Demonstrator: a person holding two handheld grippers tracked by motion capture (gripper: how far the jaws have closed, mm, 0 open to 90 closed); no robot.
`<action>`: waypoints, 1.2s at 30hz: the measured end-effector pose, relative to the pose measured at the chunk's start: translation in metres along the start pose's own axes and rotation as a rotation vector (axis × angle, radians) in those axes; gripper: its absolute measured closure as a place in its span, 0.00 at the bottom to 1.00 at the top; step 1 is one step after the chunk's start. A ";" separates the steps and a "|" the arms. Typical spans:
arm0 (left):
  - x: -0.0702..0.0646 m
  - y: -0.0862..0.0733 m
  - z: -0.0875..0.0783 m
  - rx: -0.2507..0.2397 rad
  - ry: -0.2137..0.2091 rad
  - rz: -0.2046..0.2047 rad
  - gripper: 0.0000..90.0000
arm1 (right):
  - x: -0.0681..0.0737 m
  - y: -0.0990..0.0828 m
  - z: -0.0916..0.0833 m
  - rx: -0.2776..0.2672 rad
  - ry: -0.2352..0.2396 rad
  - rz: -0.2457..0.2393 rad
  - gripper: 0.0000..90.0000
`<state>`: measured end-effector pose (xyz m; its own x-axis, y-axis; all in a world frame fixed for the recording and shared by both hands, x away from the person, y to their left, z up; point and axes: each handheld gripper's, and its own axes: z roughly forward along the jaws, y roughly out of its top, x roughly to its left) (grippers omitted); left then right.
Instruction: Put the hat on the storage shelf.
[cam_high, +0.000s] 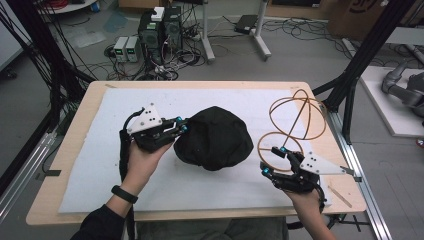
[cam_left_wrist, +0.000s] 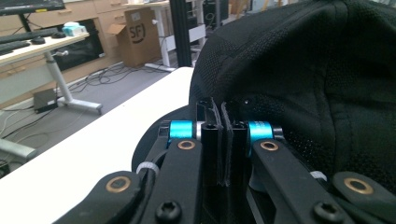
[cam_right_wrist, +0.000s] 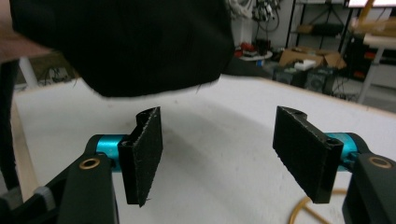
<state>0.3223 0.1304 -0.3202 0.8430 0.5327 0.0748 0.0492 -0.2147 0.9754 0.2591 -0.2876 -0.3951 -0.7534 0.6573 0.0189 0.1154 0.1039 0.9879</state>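
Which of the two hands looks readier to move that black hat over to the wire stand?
Probably the left. The left gripper is already shut on the edge of the black hat, lifting it. The right gripper is open with nothing between its jaws, beside the wire stand.

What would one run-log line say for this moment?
left gripper: shut on black cap edge | right gripper: open, holding nothing, beside wire stand

My left gripper (cam_left_wrist: 222, 140) has its jaws pressed together on the edge of the black cap (cam_left_wrist: 317, 74), which bulges to my right; white table (cam_left_wrist: 93, 154) lies left.
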 end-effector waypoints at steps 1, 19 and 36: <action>-0.001 0.000 -0.001 0.001 -0.004 0.004 0.98 | 0.001 0.009 0.000 -0.023 0.011 -0.005 0.39; -0.014 -0.007 -0.008 -0.025 -0.085 0.027 0.98 | 0.004 0.063 0.033 0.020 0.138 -0.094 0.51; -0.012 -0.017 -0.011 -0.043 -0.101 -0.025 0.98 | 0.015 0.080 0.060 0.133 0.260 -0.198 0.62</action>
<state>0.3054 0.1371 -0.3356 0.8916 0.4517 0.0308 0.0501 -0.1660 0.9848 0.2957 -0.2244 -0.3255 -0.9074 0.4040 -0.1154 0.0209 0.3178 0.9479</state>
